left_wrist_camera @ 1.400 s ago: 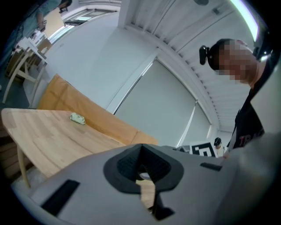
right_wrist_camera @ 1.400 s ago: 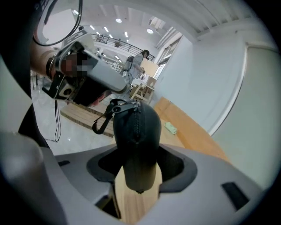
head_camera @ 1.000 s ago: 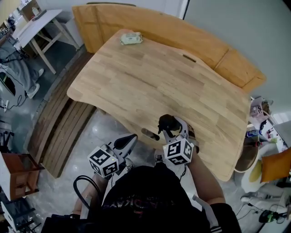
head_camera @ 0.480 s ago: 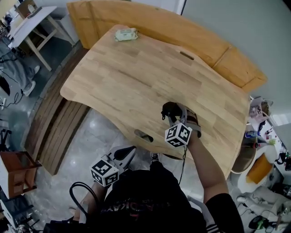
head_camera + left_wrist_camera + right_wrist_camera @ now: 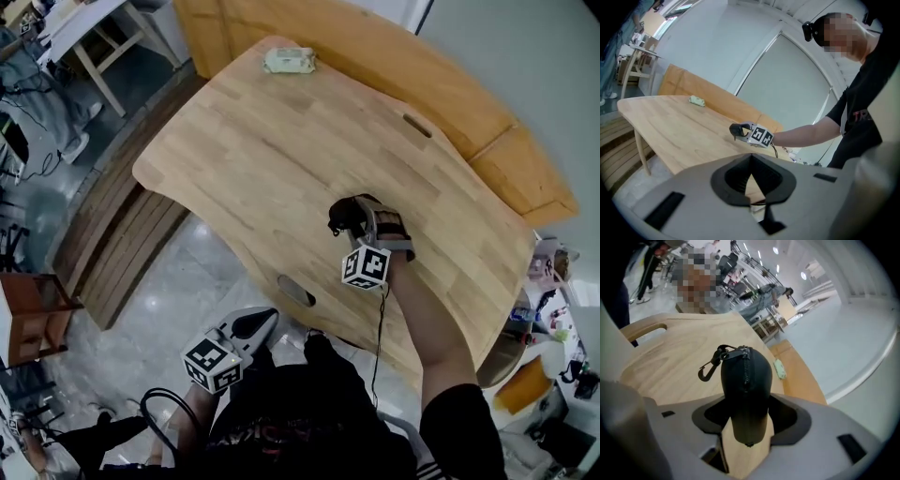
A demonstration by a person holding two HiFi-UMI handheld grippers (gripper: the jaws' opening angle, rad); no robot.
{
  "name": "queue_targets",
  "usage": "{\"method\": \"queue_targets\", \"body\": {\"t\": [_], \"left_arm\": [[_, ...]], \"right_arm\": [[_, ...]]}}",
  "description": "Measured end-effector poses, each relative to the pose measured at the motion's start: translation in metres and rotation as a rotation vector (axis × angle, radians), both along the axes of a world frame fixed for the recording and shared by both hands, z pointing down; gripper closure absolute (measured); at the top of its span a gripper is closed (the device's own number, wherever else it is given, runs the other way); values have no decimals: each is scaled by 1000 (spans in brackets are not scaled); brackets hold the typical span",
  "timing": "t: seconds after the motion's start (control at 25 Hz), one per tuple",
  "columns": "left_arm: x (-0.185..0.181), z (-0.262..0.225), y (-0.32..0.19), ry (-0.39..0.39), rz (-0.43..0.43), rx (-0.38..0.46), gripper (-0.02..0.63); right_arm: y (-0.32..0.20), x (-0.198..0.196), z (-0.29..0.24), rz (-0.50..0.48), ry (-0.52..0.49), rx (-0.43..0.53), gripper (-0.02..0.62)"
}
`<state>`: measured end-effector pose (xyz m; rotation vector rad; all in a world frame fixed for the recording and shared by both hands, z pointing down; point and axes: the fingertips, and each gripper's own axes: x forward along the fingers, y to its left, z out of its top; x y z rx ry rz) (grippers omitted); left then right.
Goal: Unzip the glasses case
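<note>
While the jaws of the right gripper (image 5: 747,417) clamp the near end of the black glasses case (image 5: 743,390), its closed zipper (image 5: 746,373) facing up and the snap hook (image 5: 708,370) at the far tip, the step in hand looks like presenting the case over the wooden surface (image 5: 661,366). The left gripper (image 5: 751,173), jaws pressed together on nothing, hangs well apart from the case. Next, I judge, it must reach the far tip, pinch the small zipper pull, and draw it along the teeth.
</note>
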<state>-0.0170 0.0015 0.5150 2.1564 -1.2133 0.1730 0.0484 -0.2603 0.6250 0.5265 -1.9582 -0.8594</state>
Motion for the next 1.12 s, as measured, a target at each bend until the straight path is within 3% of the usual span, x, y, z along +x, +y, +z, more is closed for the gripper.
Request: {"method": "queue_targets", "body": {"t": [0.16, 0.28, 0.44, 0.76, 1.12], "left_arm": [[-7, 5, -1, -13, -73, -29, 595], [-14, 9, 2, -11, -135, -61, 595], [-15, 12, 5, -5, -186, -89, 595], [-4, 16, 2, 2, -224, -101, 595], [-5, 18, 7, 5, -268, -116, 595]], "right_arm": [[9, -34, 4, -295, -25, 56, 342], [4, -46, 7, -387, -8, 105, 342], [-6, -55, 16, -464, 35, 163, 342], [-37, -55, 35, -442, 86, 195, 337], [-21, -52, 44, -657, 84, 255, 327]]}}
